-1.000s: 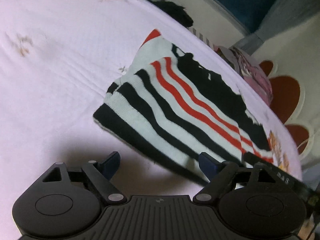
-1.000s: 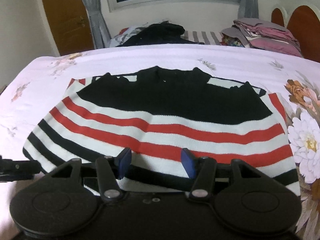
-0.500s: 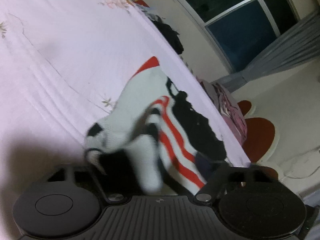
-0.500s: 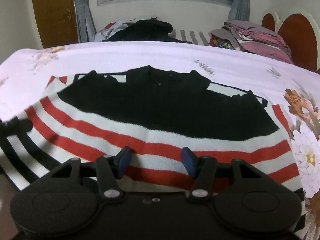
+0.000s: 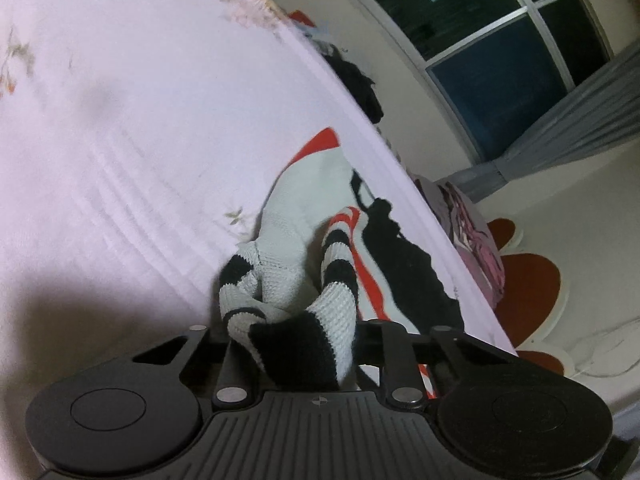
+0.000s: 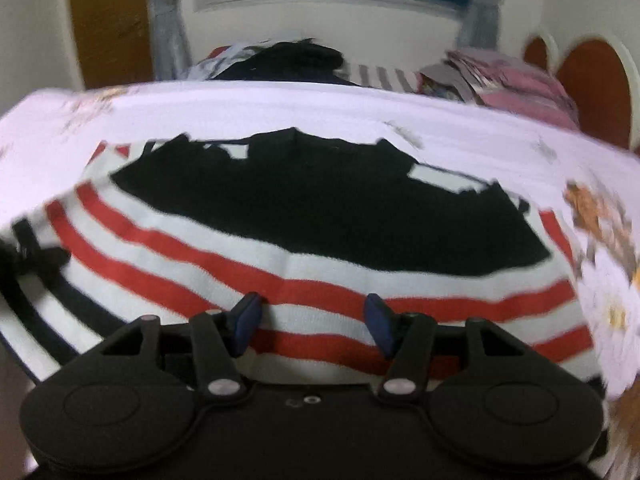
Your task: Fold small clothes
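A small knit sweater point(image 6: 320, 216) with a black top and white, red and black stripes lies on the pink bedsheet point(image 6: 248, 108). My left gripper point(image 5: 296, 344) is shut on the sweater's lower left hem point(image 5: 292, 320) and holds it bunched and lifted off the sheet; its fingertips are hidden in the cloth. My right gripper point(image 6: 312, 316) is open, its blue fingertips point(image 6: 248, 312) resting over the lower striped part of the sweater. The left gripper shows as a dark shape at the left edge of the right wrist view point(image 6: 28, 256).
A heap of dark clothes point(image 6: 288, 60) and a stack of pink folded clothes point(image 6: 512, 84) lie at the far side of the bed. A red headboard point(image 6: 592, 80) stands at the right. A window point(image 5: 492, 52) and grey curtains are behind.
My left gripper closed on the sweater's lower left hem and lifted it, bunching the cloth. My right gripper moved forward over the striped part and stayed open.
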The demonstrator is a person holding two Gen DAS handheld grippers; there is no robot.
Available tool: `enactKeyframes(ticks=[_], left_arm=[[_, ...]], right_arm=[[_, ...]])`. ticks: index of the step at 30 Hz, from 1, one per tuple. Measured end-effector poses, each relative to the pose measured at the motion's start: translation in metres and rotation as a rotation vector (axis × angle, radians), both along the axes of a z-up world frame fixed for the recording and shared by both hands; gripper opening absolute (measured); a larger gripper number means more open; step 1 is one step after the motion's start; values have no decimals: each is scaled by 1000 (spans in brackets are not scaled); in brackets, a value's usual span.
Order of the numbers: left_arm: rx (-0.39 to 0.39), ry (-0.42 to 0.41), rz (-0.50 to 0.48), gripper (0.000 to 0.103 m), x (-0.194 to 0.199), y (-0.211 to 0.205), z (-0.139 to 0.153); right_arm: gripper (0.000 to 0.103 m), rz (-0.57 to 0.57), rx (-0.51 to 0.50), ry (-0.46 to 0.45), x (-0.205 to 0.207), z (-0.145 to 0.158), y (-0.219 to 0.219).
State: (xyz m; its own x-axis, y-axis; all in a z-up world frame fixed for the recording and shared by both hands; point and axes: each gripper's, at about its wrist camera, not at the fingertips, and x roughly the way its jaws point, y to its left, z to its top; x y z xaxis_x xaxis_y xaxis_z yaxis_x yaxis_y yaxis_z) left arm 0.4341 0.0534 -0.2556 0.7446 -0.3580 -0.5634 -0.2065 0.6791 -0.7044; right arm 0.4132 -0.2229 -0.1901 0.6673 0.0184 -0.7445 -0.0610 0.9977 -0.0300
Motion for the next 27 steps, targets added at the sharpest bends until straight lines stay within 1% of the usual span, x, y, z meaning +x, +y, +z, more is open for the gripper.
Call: enactKeyframes(ticks=[2, 4, 6, 8, 10, 12, 15, 16, 18, 22, 24, 27], left_arm=[[22, -19, 1, 20, 2, -7, 9], [49, -44, -8, 19, 5, -17, 20], [65, -71, -22, 18, 9, -26, 32], [102, -112, -48, 18, 13, -39, 48], [134, -157, -89, 18, 17, -58, 64], [168, -202, -147, 18, 22, -83, 80], [200, -260, -245, 18, 29, -123, 99], [211, -271, -286, 18, 32, -140, 100], [204, -263, -346, 18, 33, -167, 99], [238, -249, -489, 18, 27, -226, 84], [289, -252, -563, 18, 21, -255, 78], [381, -240, -644, 19, 7, -279, 74]], right_arm=[[57, -13, 75, -11, 0, 5, -11], [56, -20, 129, -23, -3, 8, -22], [56, -23, 160, -36, -6, 11, -32], [56, -24, 175, -41, -9, 15, -43], [56, -26, 187, -58, -14, 21, -55], [56, -39, 199, -68, -19, 26, -69], [56, -69, 222, -81, -28, 33, -93], [56, -81, 224, -87, -32, 35, -102], [56, -108, 223, -92, -40, 39, -121], [56, -176, 213, -100, -56, 42, -159], [56, -206, 217, -97, -62, 41, -174], [56, -233, 262, -99, -67, 41, -193]])
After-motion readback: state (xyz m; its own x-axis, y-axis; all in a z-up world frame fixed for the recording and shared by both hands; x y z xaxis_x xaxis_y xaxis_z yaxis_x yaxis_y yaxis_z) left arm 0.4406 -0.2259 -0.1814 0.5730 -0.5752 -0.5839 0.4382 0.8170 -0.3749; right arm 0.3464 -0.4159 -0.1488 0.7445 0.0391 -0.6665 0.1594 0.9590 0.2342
